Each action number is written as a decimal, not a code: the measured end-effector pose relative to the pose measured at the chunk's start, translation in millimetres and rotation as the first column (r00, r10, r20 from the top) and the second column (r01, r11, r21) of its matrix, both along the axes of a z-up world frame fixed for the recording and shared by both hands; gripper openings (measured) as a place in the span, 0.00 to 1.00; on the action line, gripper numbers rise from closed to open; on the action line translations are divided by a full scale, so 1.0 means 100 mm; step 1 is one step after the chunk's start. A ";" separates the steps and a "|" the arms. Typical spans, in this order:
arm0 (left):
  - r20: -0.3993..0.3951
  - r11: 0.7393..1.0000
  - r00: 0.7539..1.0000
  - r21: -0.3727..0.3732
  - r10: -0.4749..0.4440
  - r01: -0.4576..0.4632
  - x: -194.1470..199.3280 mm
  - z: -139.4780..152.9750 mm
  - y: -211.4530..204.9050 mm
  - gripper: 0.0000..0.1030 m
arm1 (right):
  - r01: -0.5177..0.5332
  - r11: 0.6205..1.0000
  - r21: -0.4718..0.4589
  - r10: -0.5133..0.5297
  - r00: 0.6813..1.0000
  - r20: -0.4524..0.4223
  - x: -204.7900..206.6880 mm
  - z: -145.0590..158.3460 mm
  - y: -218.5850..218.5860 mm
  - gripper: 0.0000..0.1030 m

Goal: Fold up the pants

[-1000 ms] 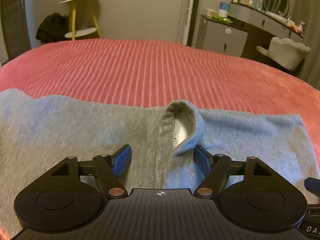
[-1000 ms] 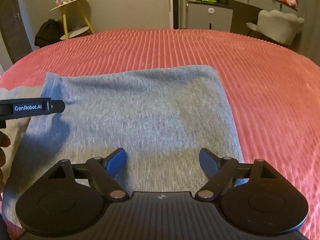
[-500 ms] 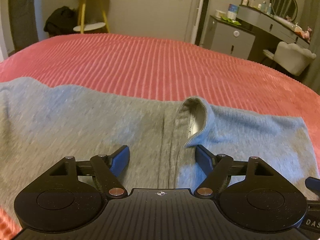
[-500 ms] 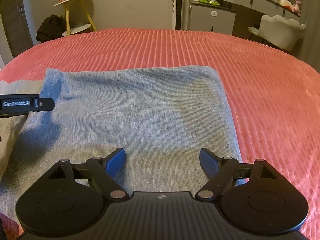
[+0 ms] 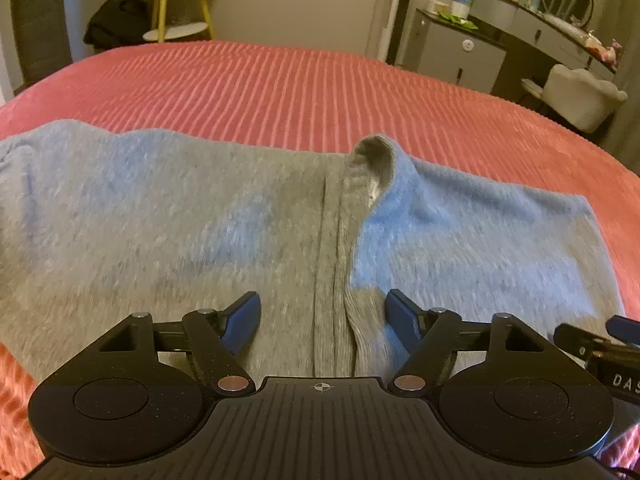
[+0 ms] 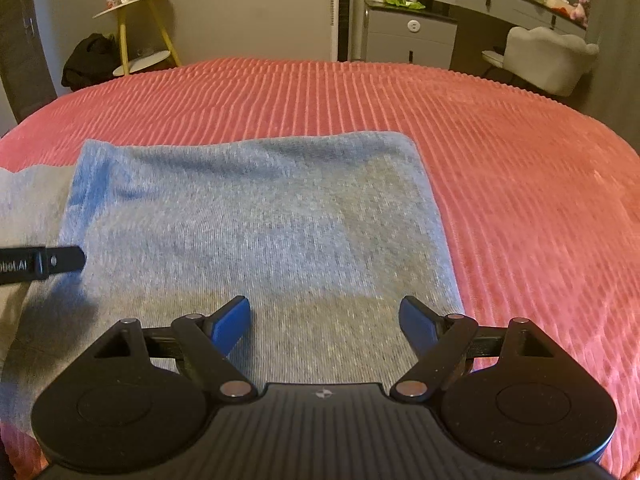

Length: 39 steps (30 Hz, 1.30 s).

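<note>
Grey sweatpants (image 5: 168,216) lying flat across red ribbed bedspread (image 5: 304,84), one folded layer overlapping other at ribbed band, small cuff loop (image 5: 376,160) standing up at far edge. Left claw (image 5: 322,316) hovering low over band seam, fingers spread apart, gripping nothing. Right claw (image 6: 324,320) hovering over folded panel (image 6: 256,216) near its right edge, fingers likewise spread wide, holding nothing. Left tool tip showing at right camera's left margin. Grey dresser (image 6: 410,36) and white chair (image 6: 548,56) standing beyond bed.
</note>
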<state>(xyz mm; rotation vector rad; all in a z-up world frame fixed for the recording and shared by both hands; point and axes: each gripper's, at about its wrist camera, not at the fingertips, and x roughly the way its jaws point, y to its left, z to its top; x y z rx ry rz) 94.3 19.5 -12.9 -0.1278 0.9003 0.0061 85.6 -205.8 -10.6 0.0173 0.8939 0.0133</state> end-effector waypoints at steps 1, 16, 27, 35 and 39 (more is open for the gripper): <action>-0.002 1.000 1.000 -0.004 -0.003 0.003 -0.01 0.00 0.00 0.70 | 0.003 1.000 0.001 -0.003 1.000 0.000 -0.01 0.01 0.00 0.80; -0.003 0.993 0.999 -0.105 -0.050 0.050 -0.06 -0.09 -0.02 0.28 | 0.004 1.000 -0.011 -0.004 1.000 -0.002 -0.10 0.04 0.04 0.80; 0.069 0.994 0.995 -0.078 -0.066 0.072 -0.12 0.05 -0.03 0.16 | 0.004 1.000 -0.021 -0.004 1.000 0.002 -0.15 0.07 0.05 0.80; 0.109 0.997 0.992 -0.046 -0.057 0.063 -0.17 0.16 -0.06 0.15 | 0.015 1.000 0.013 -0.016 1.000 0.011 -0.17 0.07 -0.02 0.80; 0.122 0.997 0.990 -0.020 -0.067 0.070 -0.20 0.21 -0.07 0.21 | 0.023 0.999 0.025 -0.023 1.000 0.011 -0.16 0.06 -0.06 0.81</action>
